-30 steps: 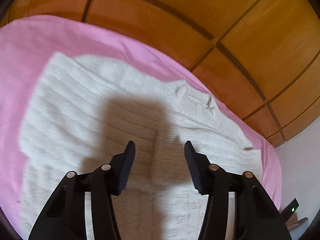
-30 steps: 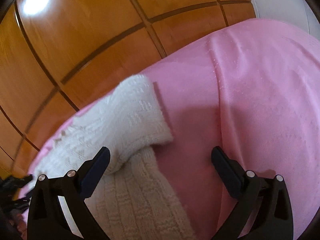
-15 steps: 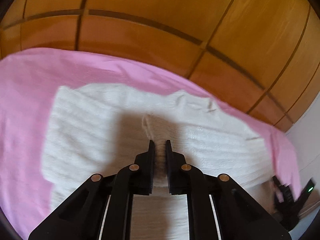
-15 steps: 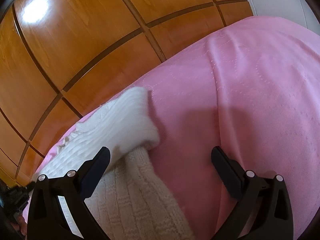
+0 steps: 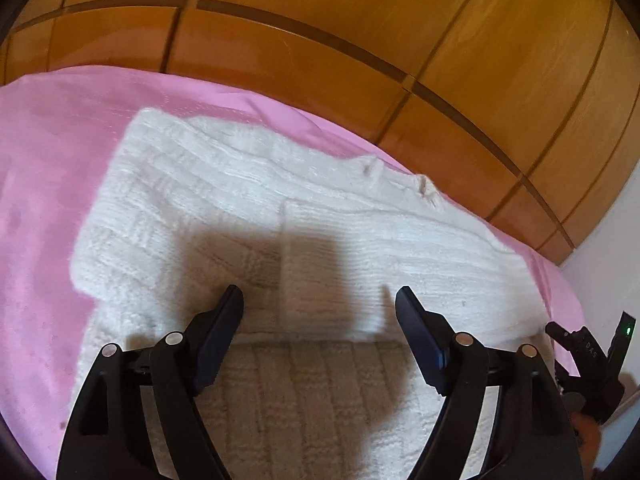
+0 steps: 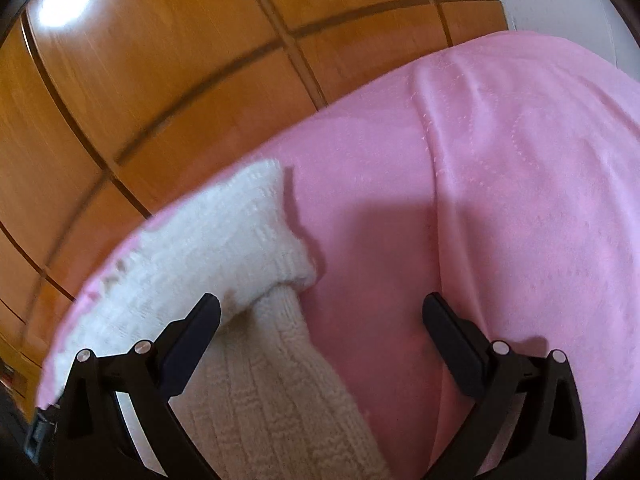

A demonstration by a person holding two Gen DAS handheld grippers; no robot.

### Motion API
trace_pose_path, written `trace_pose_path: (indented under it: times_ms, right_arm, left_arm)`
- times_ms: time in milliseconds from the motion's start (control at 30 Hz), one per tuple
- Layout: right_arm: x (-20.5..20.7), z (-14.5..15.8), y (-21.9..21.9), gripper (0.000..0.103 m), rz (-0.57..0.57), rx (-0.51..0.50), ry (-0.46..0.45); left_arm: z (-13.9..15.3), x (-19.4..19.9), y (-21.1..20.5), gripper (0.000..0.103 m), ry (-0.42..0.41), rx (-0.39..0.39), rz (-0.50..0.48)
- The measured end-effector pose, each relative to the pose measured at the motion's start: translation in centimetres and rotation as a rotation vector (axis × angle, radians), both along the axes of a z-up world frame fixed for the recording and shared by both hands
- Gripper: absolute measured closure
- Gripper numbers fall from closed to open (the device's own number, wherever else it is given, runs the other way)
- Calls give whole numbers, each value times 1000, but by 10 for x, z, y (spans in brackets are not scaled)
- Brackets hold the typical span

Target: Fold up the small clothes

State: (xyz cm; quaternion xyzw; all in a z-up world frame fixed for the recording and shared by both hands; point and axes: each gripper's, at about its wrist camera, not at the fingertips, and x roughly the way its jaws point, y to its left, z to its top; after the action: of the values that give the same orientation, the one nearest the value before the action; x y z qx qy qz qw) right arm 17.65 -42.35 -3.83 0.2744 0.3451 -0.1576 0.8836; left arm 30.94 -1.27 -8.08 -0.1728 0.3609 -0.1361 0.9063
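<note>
2 grippers hover over the white sweater (image 5: 248,208) on the pink bedspread (image 5: 44,184). Left gripper (image 5: 319,300), just opened, spread and empty over the folded sleeve (image 5: 316,264); right gripper (image 6: 320,312) spread too. Smooth the sleeve flat before folding again.

Sweater (image 5: 248,200) flat on the bedspread (image 5: 44,184), wooden panelling (image 5: 360,20) behind (sleeve (image 5: 320,264) folded across its body)

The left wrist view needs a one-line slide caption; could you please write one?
Left gripper, jaws just opened, poised over a white knitted sweater on a pink bedspread.
</note>
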Motion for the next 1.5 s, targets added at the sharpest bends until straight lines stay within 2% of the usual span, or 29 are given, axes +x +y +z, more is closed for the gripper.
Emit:
trace_pose_path:
  times_ms: [67, 200, 267, 300, 367, 433, 467, 500, 600, 733, 833, 1000, 1133, 1233, 1333, 1400, 1500]
  right_arm:
    - [12, 6, 2, 2, -5, -43, 49]
    - [40, 16, -1, 2, -3, -89, 71]
    - [59, 12, -5, 2, 29, -108, 130]
    - [68, 6, -8, 2, 42, -118, 168]
    - [75, -6, -18, 2, 28, -158, 230]
    - [71, -13, -30, 2, -7, -164, 225]
    - [68, -16, -36, 2, -35, -143, 218]
    - [67, -16, -35, 2, -44, -157, 219]
    - [68, -14, -26, 2, -46, -221, 232]
    - [63, -16, -30, 2, -47, -201, 212]
    - [61, -13, -27, 2, -55, -232, 204]
    - [57, -5, -8, 2, -74, -374, 201]
    - [51, 7, 25, 2, -100, -575, 157]
    - [48, 11, 58, 2, -52, -742, 96]
    - [47, 14, 81, 2, -10, -845, 52]
    - [47, 15, 87, 2, -1, -874, 12]
    - [37, 24, 84, 2, 0, -851, -84]
  left_arm:
    - [0, -2, 4, 26, -7, -10, 22]
    - [-3, -1, 11, 26, 6, -28, 36]
    - [-5, 3, 9, 22, 28, -13, 26]
    - [-6, 5, 6, 17, 34, -4, 17]
    - [-6, 9, -3, 11, 46, 40, -5]
    - [-7, 14, -14, 4, 59, 97, -22]
    - [-7, 16, -19, 4, 64, 123, -27]
    - [-8, 18, -24, 4, 71, 161, -26]
    - [-9, 20, -28, 4, 78, 201, -23]
    - [-10, 21, -30, 4, 81, 220, -19]
    - [-9, 20, -30, 4, 76, 219, -17]
    - [-6, 11, -19, 4, 46, 156, -9]
    - [-2, -3, -6, 4, 37, 104, 33]
    - [-5, -19, 7, 4, 63, 91, 105]
    - [-1, -39, 20, 4, 35, 54, 157]
    - [0, -54, 26, 4, 32, 56, 186]
    - [1, -71, 30, 4, 30, 66, 177]
